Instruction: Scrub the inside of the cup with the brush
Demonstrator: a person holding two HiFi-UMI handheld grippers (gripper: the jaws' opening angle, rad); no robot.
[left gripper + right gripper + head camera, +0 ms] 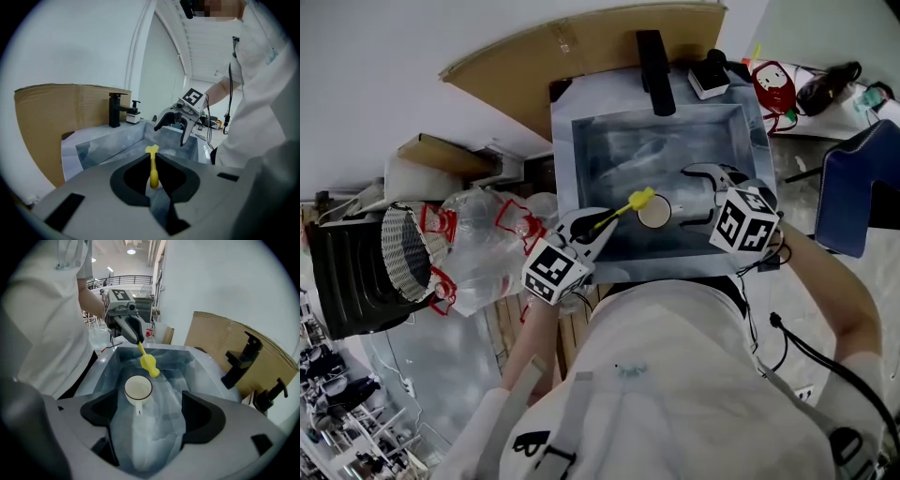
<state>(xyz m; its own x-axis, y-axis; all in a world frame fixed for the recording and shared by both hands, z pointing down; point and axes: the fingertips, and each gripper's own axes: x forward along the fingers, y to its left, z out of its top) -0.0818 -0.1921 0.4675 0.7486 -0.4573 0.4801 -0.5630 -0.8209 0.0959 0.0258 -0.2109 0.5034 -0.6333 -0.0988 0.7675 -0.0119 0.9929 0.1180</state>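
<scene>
A white cup (654, 214) with a dark rim stands upright on the floor of the plastic-lined sink (591, 159). My left gripper (602, 225) is shut on the handle of a yellow brush (635, 202), whose head hangs just left of the cup's mouth and above it. In the left gripper view the brush (153, 168) runs straight out between the jaws. My right gripper (689, 199) is open at the cup's right side. In the right gripper view the cup (138, 388) sits ahead of the wide-apart jaws, its small handle pointing back at them, with the brush (149, 364) just beyond.
A black faucet (653, 58) rises at the sink's back edge, with a cardboard sheet (581, 47) behind it. Crumpled clear plastic bags (483, 244) and a black mesh bin (370, 267) lie left of the sink. A blue chair (858, 187) stands at the right.
</scene>
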